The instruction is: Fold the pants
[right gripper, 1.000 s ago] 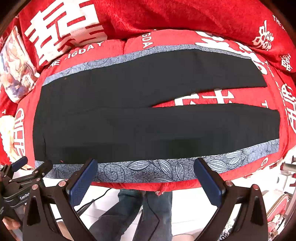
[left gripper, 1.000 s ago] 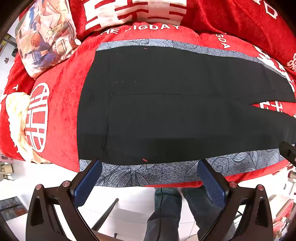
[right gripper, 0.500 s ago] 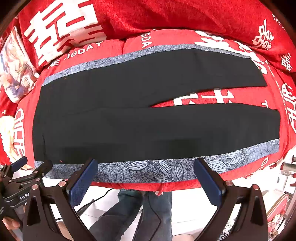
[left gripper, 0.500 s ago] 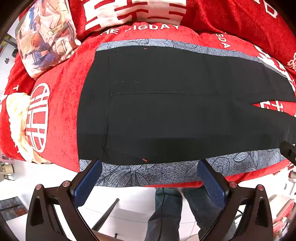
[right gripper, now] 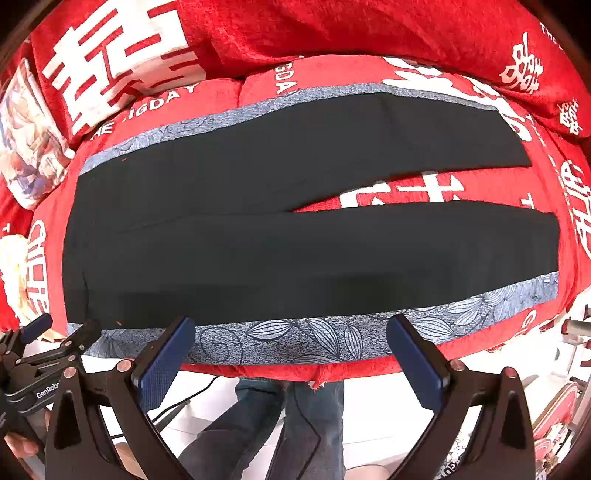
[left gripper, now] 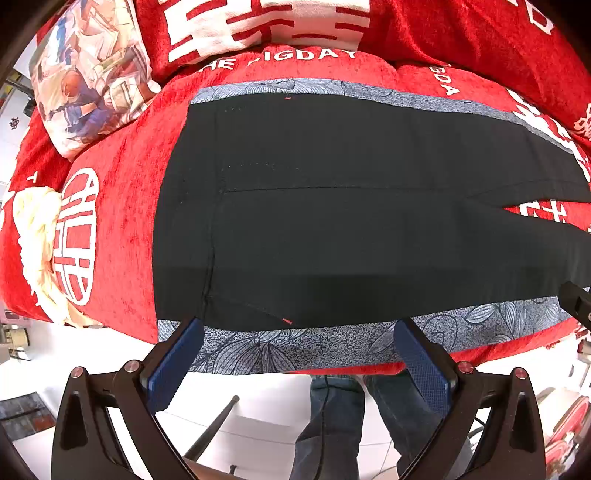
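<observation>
Currently the black pants lie flat and unfolded on a red sofa cover printed with white characters. The waistband end points to the left in both wrist views; the two legs run to the right. A grey-blue leaf-patterned side stripe borders the near edge of the near leg, and a matching stripe borders the far edge of the far leg. The legs part in a narrow V — red cover with white lettering shows in the gap. In the left wrist view the pants fill the centre, with the waistband seam and a small red stitch mark visible near the lower edge.

Left gripper: jaws spread wide, holding nothing. Its blue-padded fingertips sit just in front of the near stripe at the waist end; contact with the fabric cannot be confirmed.

Right gripper: jaws also spread wide and holding nothing, positioned in front of the near stripe at about mid-length of the near leg. The left gripper's black frame appears at the lower-left edge of this view.

Surroundings — a printed cushion rests at the far left against the sofa back, and a cream-coloured cloth lies at the left edge. The operator's jeans-clad legs stand on a white floor below the sofa edge.
</observation>
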A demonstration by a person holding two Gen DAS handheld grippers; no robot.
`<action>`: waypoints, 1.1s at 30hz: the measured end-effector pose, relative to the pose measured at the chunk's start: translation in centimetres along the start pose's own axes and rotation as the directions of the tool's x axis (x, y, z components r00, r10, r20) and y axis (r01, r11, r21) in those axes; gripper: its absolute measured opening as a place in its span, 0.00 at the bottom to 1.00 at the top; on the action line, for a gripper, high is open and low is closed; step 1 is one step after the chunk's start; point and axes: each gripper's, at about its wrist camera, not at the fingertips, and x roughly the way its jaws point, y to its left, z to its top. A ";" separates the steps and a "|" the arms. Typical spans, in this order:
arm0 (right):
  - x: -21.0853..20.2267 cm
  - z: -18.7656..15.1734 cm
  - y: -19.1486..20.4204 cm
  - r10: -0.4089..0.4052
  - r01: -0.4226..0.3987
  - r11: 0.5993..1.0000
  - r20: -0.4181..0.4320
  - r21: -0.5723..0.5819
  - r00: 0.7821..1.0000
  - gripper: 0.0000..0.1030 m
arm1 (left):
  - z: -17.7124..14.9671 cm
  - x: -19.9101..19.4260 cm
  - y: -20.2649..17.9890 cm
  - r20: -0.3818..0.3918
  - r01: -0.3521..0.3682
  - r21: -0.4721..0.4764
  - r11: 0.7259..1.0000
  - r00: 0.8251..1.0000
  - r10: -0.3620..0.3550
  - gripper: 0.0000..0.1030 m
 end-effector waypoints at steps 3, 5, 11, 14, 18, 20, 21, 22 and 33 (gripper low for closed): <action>0.1 0.1 0.0 0.003 -0.003 1.000 -0.001 0.000 1.000 1.00 | 0.0 0.0 -0.1 0.000 -0.001 0.000 1.000 1.000 0.001 1.00; 0.0 0.0 0.0 0.003 -0.003 1.000 0.000 0.000 1.000 1.00 | 0.0 0.0 -0.1 0.001 0.000 0.000 1.000 1.000 0.000 1.00; 0.3 0.1 0.1 0.009 -0.009 1.000 -0.002 -0.006 1.000 1.00 | 0.1 0.2 -0.3 -0.003 0.002 0.002 1.000 1.000 -0.002 1.00; 0.4 0.2 0.1 0.013 -0.013 1.000 -0.004 -0.004 1.000 1.00 | 0.1 0.3 -0.3 -0.007 0.003 0.002 1.000 1.000 -0.003 1.00; 0.6 0.1 -0.2 0.048 -0.048 0.999 -0.008 0.007 0.999 1.00 | 0.1 0.4 -0.4 -0.009 0.002 0.001 1.000 1.000 -0.002 1.00; 0.8 0.1 -0.3 0.061 -0.061 0.998 -0.010 0.015 0.998 1.00 | 0.0 0.5 -0.3 -0.010 0.007 -0.002 1.000 1.000 -0.007 1.00; 0.9 0.1 -0.3 0.065 -0.065 0.998 -0.012 0.019 0.998 1.00 | 0.0 0.6 -0.3 -0.011 0.007 -0.003 1.000 1.000 -0.007 1.00; 1.0 0.0 -0.3 0.065 -0.064 0.998 -0.013 0.020 0.998 1.00 | 0.0 0.7 -0.3 -0.011 0.007 -0.003 1.000 1.000 -0.007 1.00; 1.8 0.0 -0.5 0.109 -0.108 0.993 -0.024 0.041 0.994 1.00 | -0.3 1.3 0.0 -0.011 0.011 -0.011 1.000 1.000 -0.011 1.00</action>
